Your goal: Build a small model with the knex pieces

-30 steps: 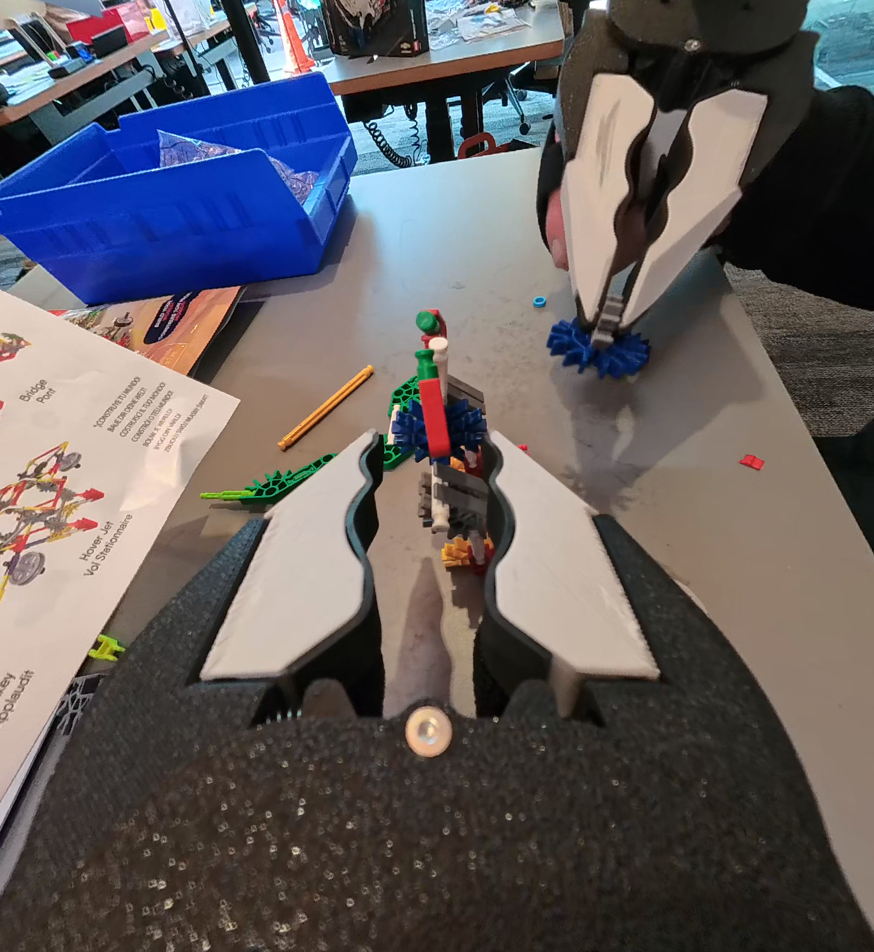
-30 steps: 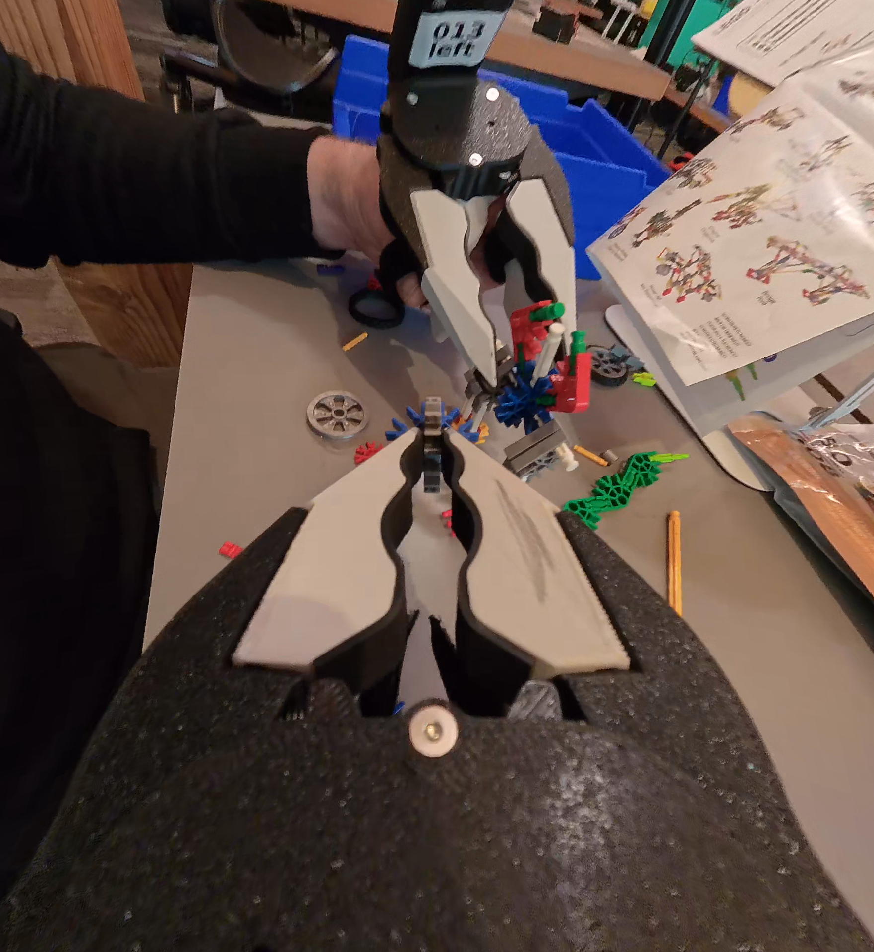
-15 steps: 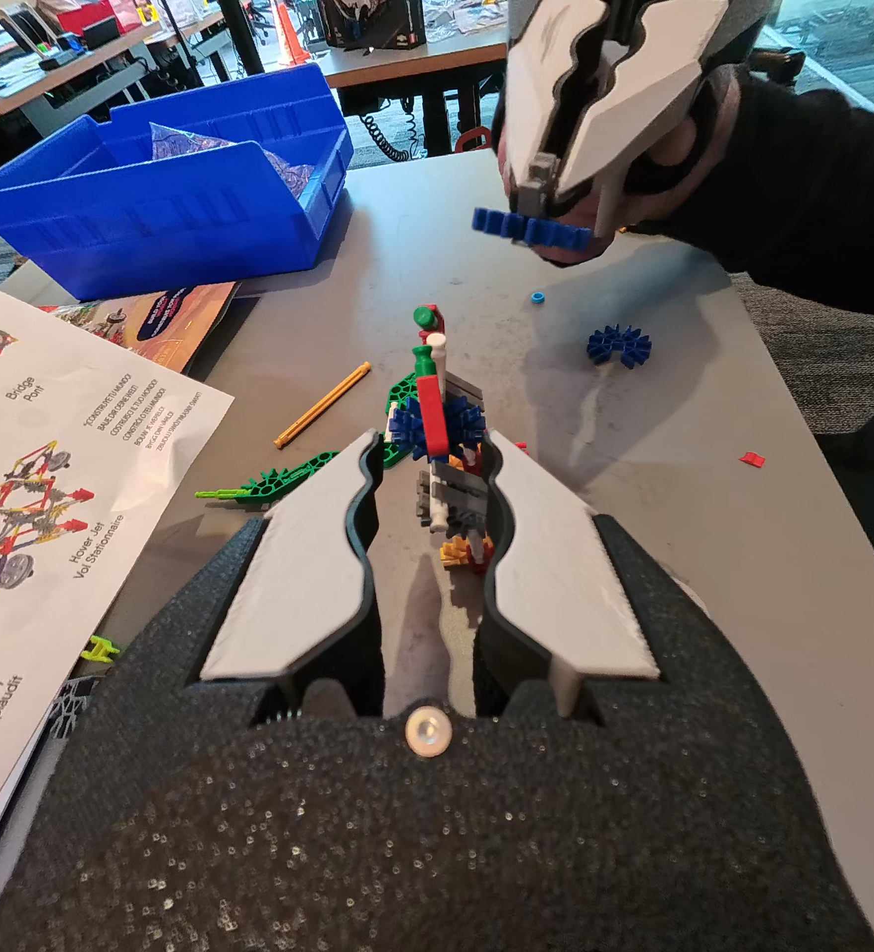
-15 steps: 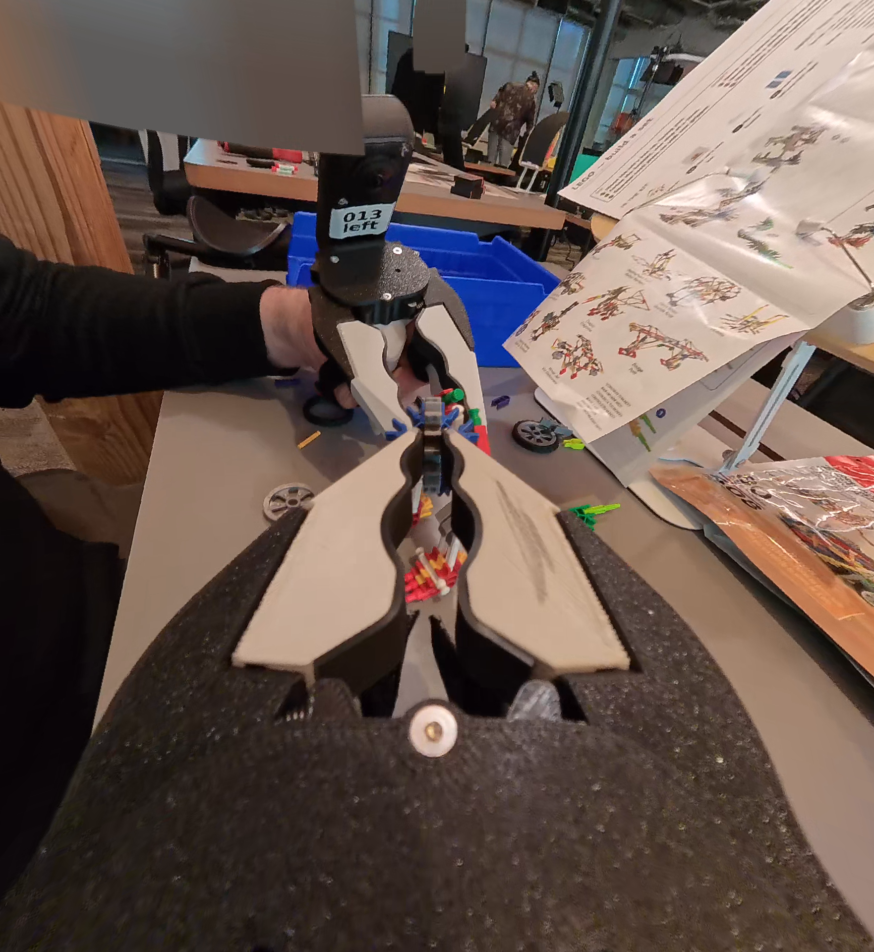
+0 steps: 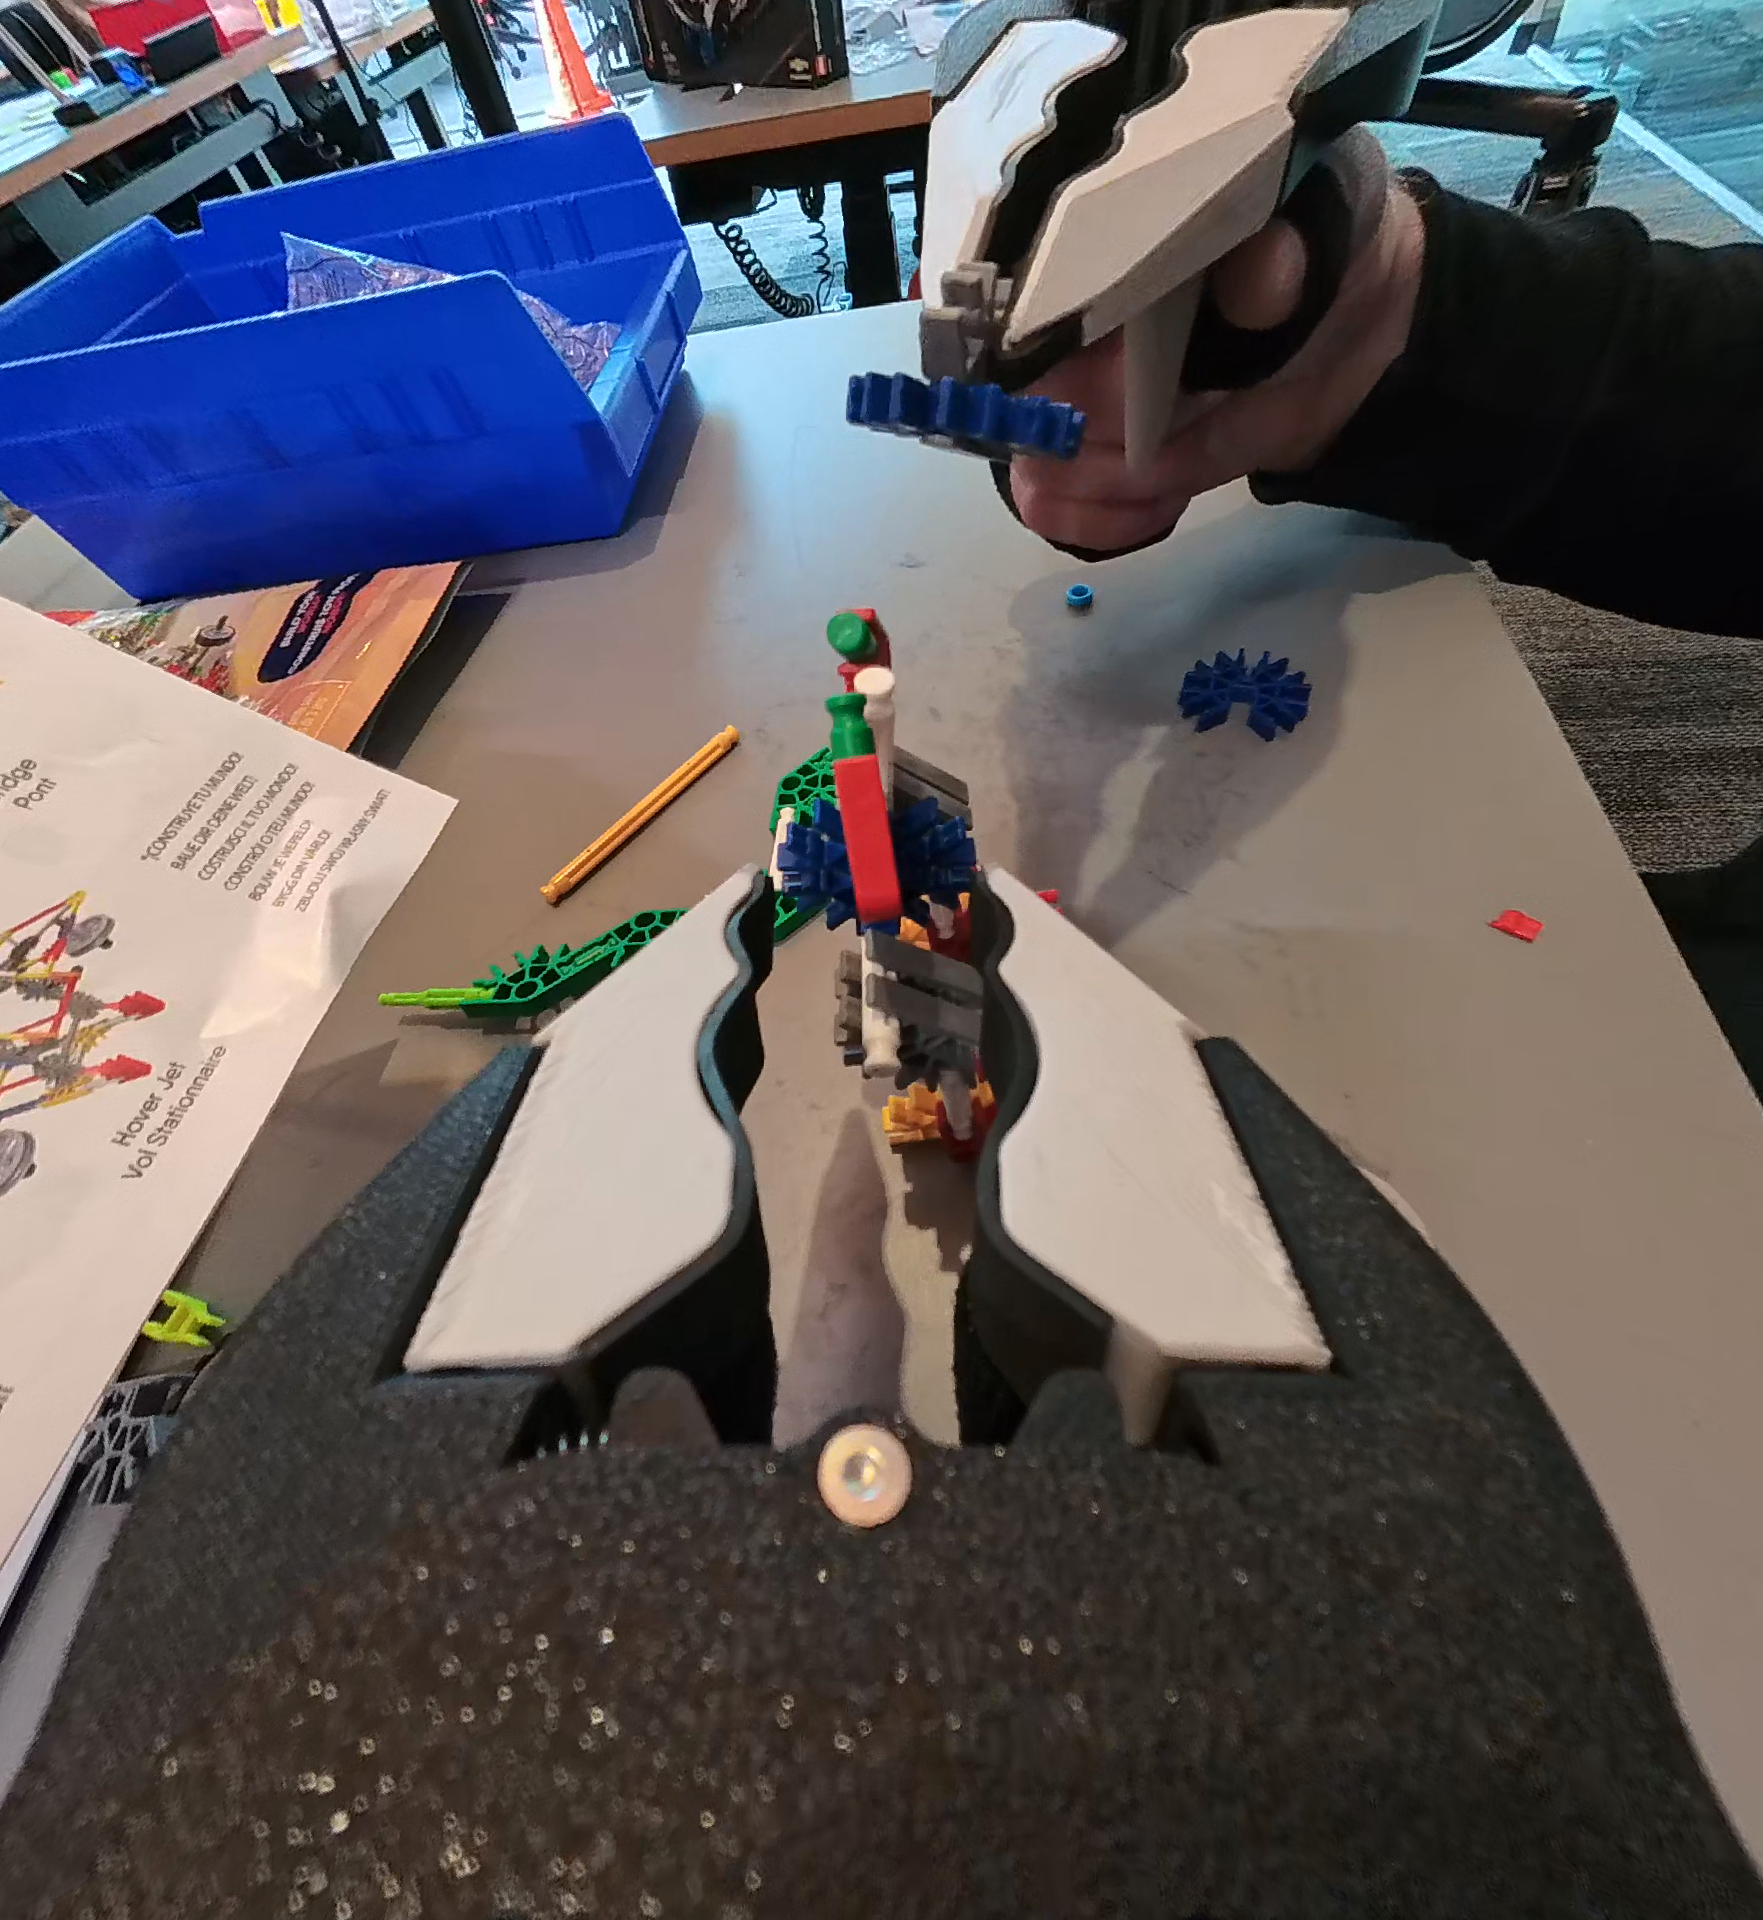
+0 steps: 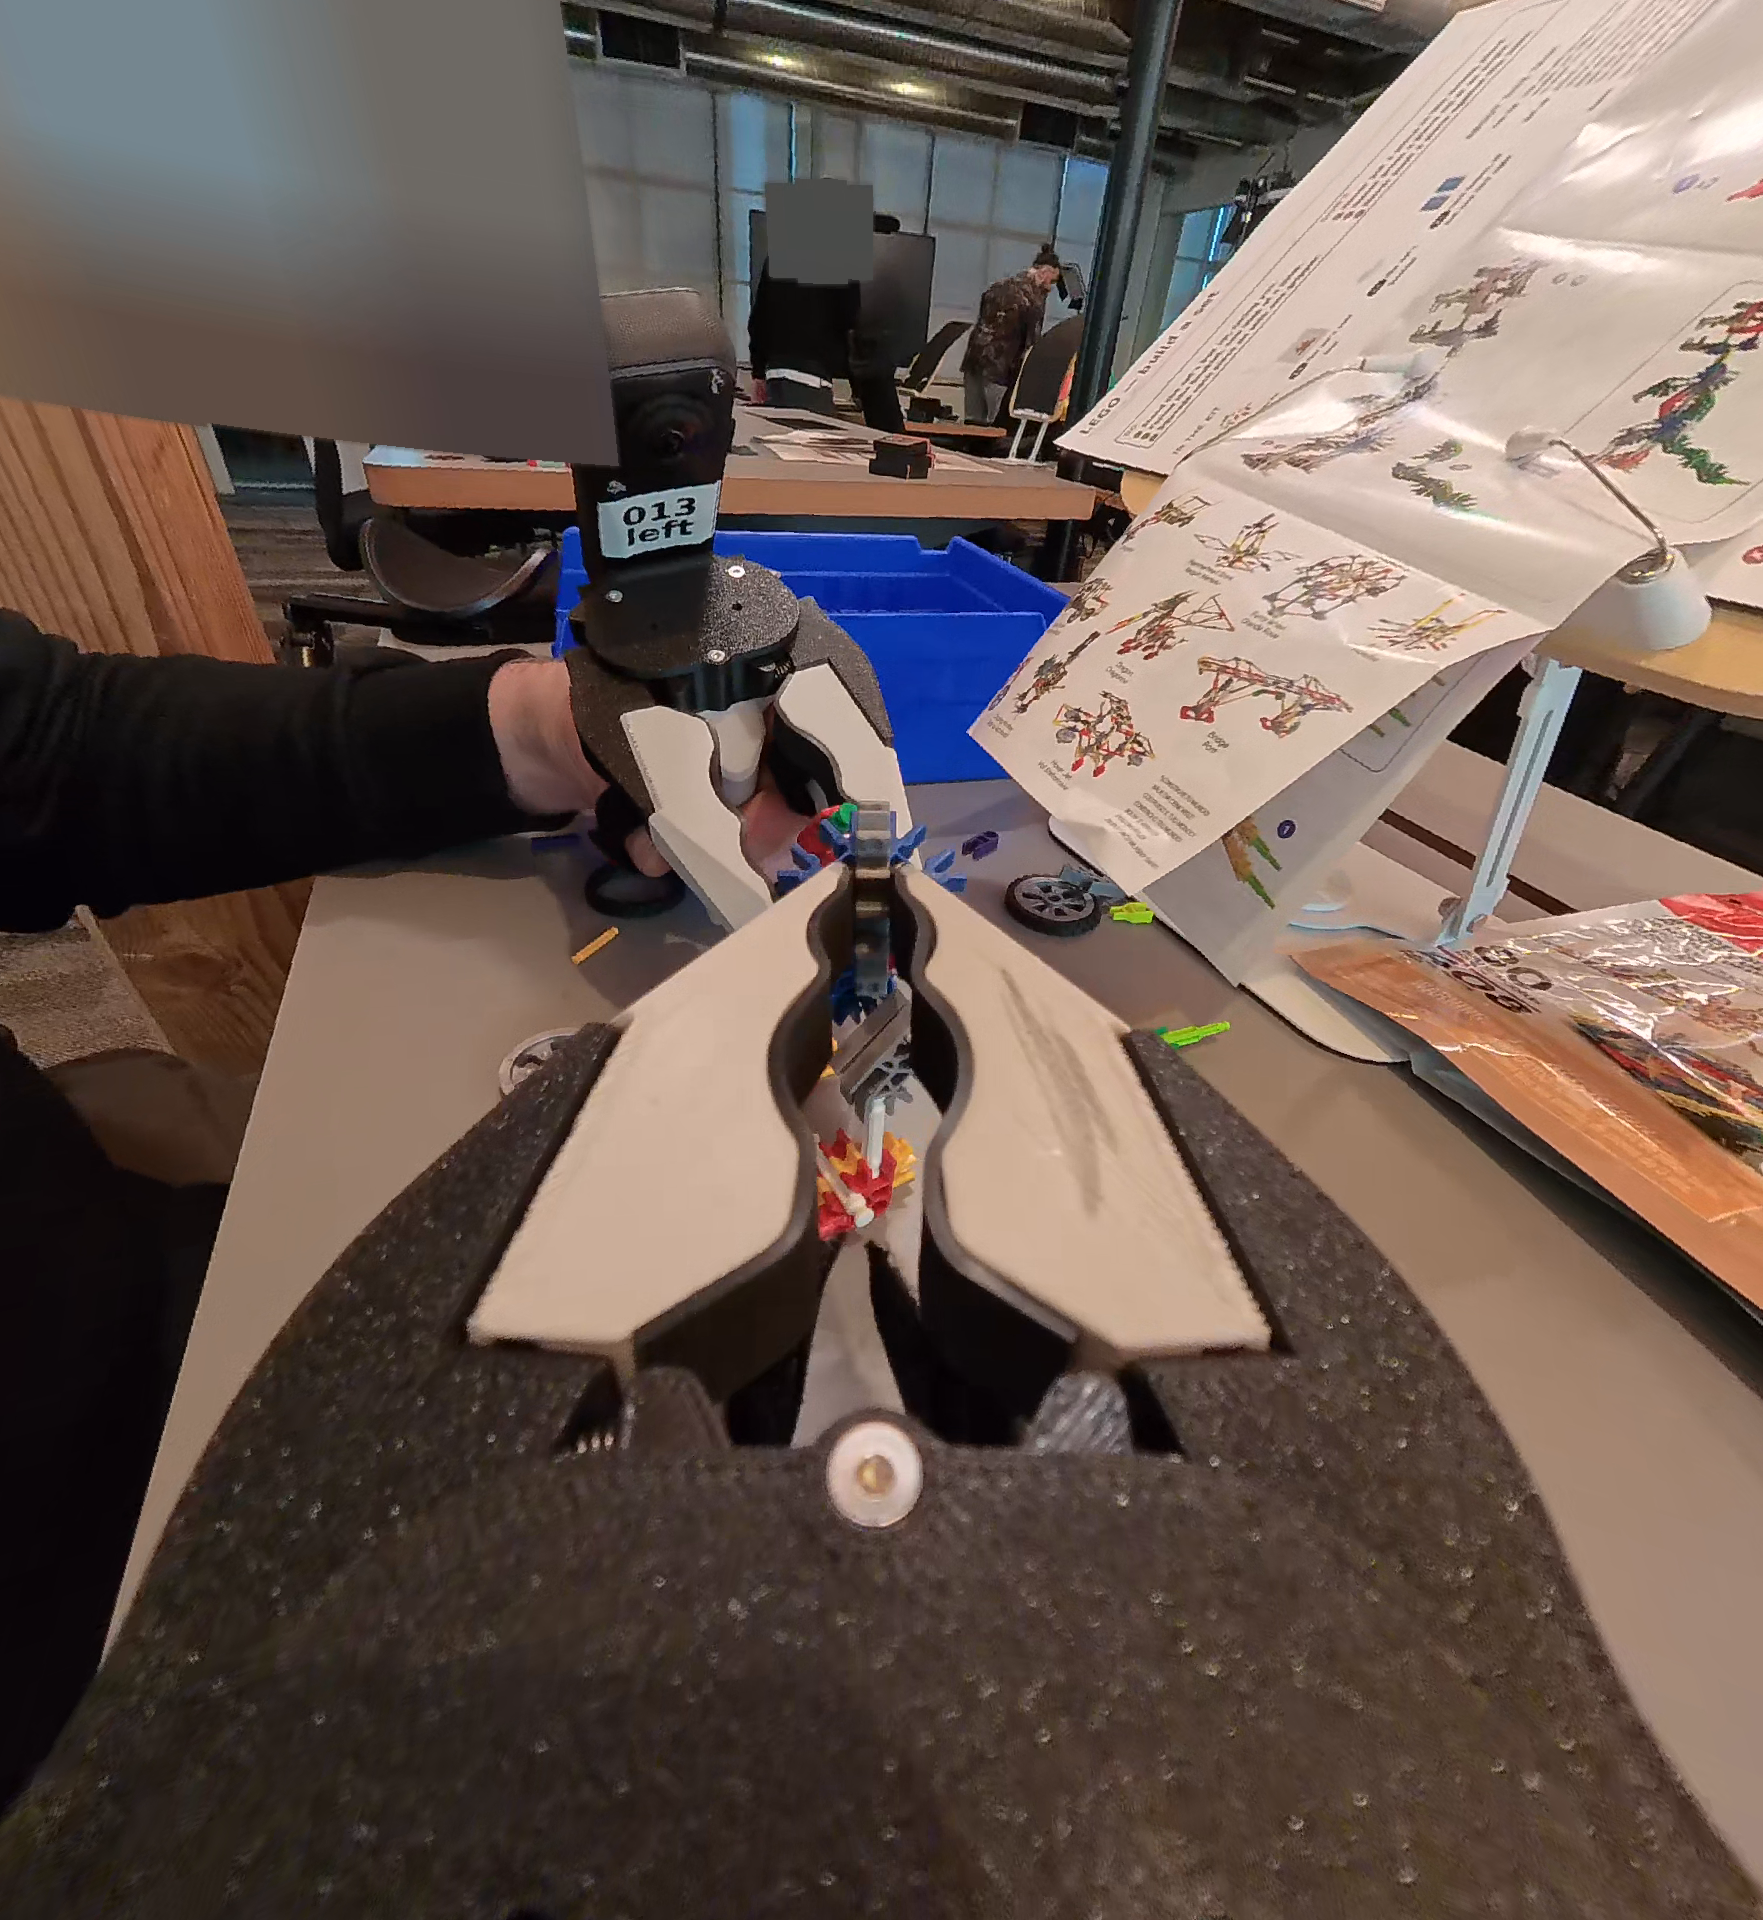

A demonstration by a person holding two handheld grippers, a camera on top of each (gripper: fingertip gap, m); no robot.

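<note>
- The small construction-toy assembly (image 5: 882, 904) stands on the grey tabletop (image 5: 1324, 1091), its grey section between the fingers of the left hand-held gripper (image 5: 872, 914), which pinches it.
- The right hand-held gripper (image 5: 965, 348) is raised above the tabletop, pinching a grey piece joined to a blue toothed connector (image 5: 960, 416).
- A second blue connector (image 5: 1243, 694) lies nearby; a blue bin (image 5: 316, 416) stands well apart.
</note>
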